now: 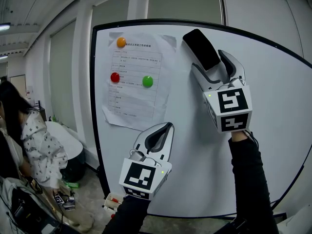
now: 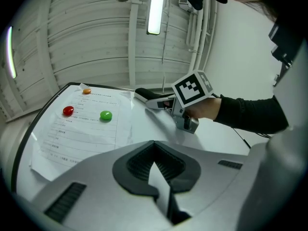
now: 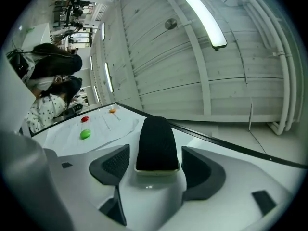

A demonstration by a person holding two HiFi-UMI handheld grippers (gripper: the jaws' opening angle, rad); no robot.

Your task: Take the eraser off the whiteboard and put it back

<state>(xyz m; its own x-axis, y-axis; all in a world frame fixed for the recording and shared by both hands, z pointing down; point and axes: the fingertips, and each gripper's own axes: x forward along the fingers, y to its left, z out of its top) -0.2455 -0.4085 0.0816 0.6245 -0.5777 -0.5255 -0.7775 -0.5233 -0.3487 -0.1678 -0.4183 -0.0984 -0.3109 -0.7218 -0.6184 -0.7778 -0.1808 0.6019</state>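
Right gripper view | right hand-held gripper (image 3: 155, 164) apart around eraser (image 3: 155, 141) | left hand-held gripper (image 2: 154, 154) together

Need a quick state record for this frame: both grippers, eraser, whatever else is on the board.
right gripper: open, jaws either side of the eraser, not pressing on it
left gripper: shut, empty, held below the sheet
eraser: black block eraser, on the white whiteboard
sheet: white printed paper sheet, left of the eraser
magnets: orange round magnet, red round magnet, green round magnet, all on the sheet
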